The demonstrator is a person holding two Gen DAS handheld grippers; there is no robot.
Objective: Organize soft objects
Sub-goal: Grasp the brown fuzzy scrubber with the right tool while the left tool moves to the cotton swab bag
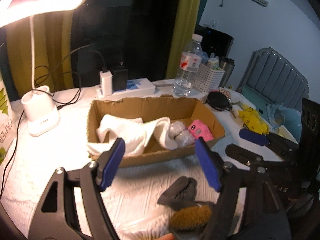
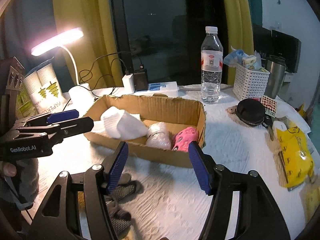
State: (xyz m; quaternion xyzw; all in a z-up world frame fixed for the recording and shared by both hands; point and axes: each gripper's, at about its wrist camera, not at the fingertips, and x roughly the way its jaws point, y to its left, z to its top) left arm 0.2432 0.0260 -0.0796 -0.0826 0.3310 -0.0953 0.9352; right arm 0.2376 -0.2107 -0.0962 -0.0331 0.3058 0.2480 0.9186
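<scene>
A shallow cardboard box [image 1: 140, 104] [image 2: 160, 102] on the white-covered table holds a white towel [image 1: 136, 132] [image 2: 124, 126], a bubble-wrap bundle [image 1: 181, 135] [image 2: 158, 135] and a pink soft toy [image 1: 200, 130] [image 2: 185, 138]. One towel end hangs over the box's near left rim. My left gripper [image 1: 160, 142] [image 2: 84, 118] hovers open just in front of the box, nothing between its blue pads. My right gripper [image 2: 159, 144] [image 1: 240, 142] is open beside it, also empty. A dark grey sock [image 1: 180, 190] [image 2: 124, 188] lies on the table below the grippers, with a brown fuzzy item [image 1: 190, 216] near it.
A lit desk lamp [image 1: 40, 116] stands left of the box. Behind the box are a power strip with chargers [image 2: 156, 87], a water bottle [image 2: 211, 70], a white basket [image 2: 250, 84] and a steel mug [image 2: 276, 78]. A black pouch [image 2: 251, 112] and yellow bag [image 2: 296, 160] lie right.
</scene>
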